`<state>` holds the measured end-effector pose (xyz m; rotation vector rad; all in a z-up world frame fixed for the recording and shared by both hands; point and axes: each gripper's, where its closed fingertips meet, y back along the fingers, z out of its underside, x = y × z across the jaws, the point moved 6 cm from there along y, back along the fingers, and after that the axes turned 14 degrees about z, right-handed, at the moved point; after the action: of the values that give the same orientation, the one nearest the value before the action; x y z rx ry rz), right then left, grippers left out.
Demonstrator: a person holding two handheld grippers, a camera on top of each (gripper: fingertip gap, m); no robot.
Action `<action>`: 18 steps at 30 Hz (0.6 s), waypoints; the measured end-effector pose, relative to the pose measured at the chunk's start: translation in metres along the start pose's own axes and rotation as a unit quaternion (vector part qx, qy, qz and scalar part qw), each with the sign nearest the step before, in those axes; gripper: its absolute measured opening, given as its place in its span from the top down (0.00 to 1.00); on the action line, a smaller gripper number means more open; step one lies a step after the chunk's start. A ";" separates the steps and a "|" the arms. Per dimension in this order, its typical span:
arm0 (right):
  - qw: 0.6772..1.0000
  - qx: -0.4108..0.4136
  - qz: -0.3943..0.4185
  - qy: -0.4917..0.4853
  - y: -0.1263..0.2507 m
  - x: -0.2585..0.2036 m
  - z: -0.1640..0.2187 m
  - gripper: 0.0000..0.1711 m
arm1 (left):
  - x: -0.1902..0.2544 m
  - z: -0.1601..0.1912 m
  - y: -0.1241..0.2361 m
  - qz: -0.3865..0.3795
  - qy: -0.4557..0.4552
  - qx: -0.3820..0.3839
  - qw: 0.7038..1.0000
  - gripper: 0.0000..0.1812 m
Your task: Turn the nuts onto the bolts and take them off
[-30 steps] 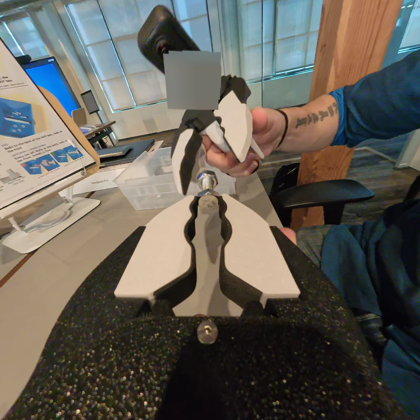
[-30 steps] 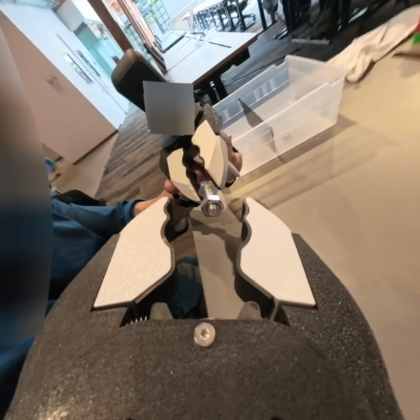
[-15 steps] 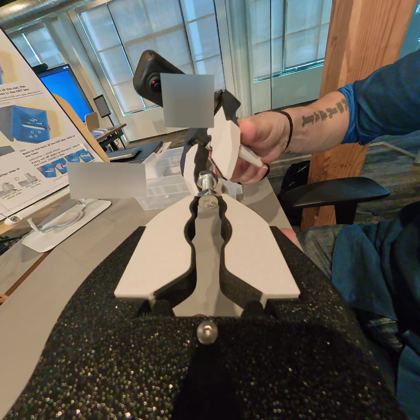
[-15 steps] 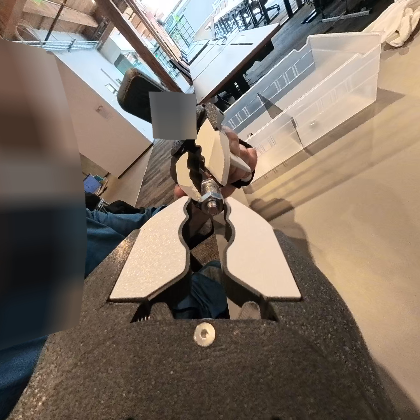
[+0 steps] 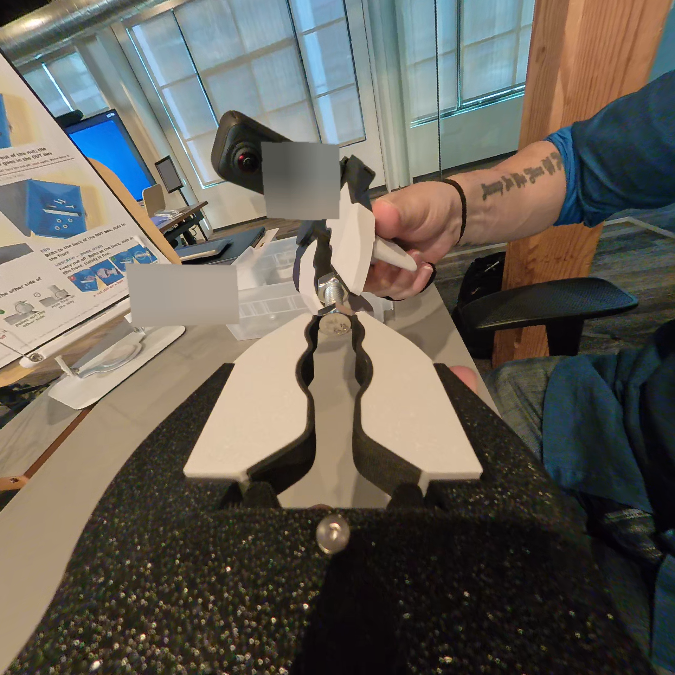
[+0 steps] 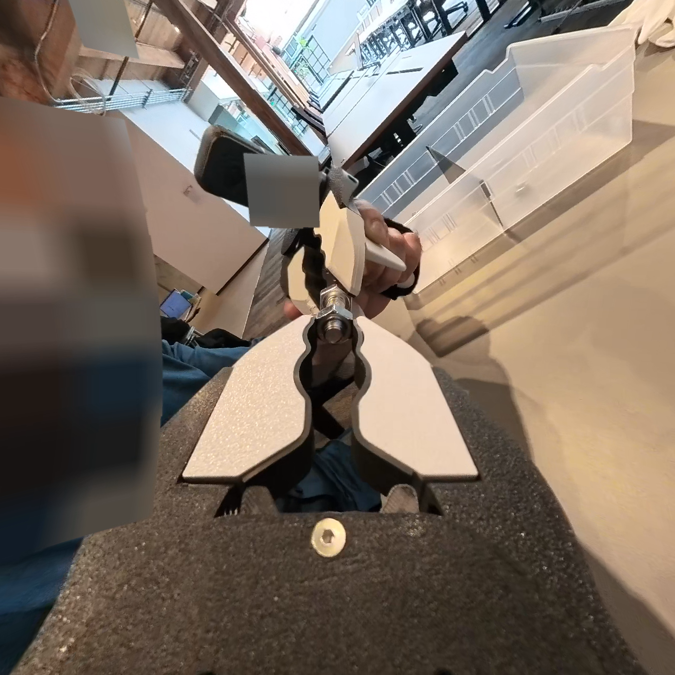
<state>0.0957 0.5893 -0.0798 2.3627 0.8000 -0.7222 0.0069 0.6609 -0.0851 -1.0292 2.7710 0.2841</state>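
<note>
In the left wrist view, the left gripper (image 5: pixel 334 325) is closed on the flat head of one bolt (image 5: pixel 333 296), pinched at the very tips of its two fingers. The threaded shank runs forward and up from those tips. One nut (image 5: pixel 327 285) sits on the shank, just beyond the left gripper's tips, clamped between the fingers of the right gripper (image 5: pixel 328 288), which comes in from ahead and to the right in a person's hand (image 5: pixel 412 233). Beyond and left of the tips stands one clear plastic bin (image 5: pixel 270 292) on the grey table (image 5: pixel 204 369); whether it holds anything cannot be told here. Farther left, one instruction board (image 5: pixel 51 233) with printed text and pictures leans on a white stand. A black chair (image 5: pixel 548 303) is off to the right.

In the right wrist view, the right gripper (image 6: pixel 331 321) is closed on the nut (image 6: pixel 333 313), held at its fingertips, with the bolt (image 6: pixel 332 330) end poking toward the camera between them. Straight ahead, the left gripper (image 6: pixel 321 288) holds the far end of the bolt. To the right and beyond lies the clear bin (image 6: pixel 511 175), with a divider; its compartments look empty apart from one small item, too small to tell.
</note>
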 end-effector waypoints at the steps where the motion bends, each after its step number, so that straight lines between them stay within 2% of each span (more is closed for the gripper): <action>1: 1.000 0.001 0.002 0.003 0.000 0.000 0.000 0.90 | 0.000 0.000 0.000 -0.001 0.000 0.003 1.000 0.91; 7: 1.000 0.002 0.014 0.016 0.001 0.001 -0.001 0.90 | -0.001 0.000 0.000 -0.013 -0.012 0.002 1.000 0.89; 13: 0.999 0.007 0.029 0.021 0.004 0.005 -0.002 0.90 | -0.006 -0.002 0.002 -0.030 -0.006 0.012 0.999 0.64; 15: 0.999 0.007 0.040 0.029 0.008 0.008 -0.003 0.90 | -0.008 -0.002 0.003 -0.037 -0.005 0.007 0.999 0.61; 18: 0.997 0.009 0.066 0.046 0.022 0.014 -0.007 0.90 | -0.009 -0.004 0.005 -0.040 0.000 -0.009 0.999 0.63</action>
<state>0.1217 0.5841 -0.0764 2.4522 0.6712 -0.5722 0.0094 0.6695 -0.0786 -1.1406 2.7240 0.2991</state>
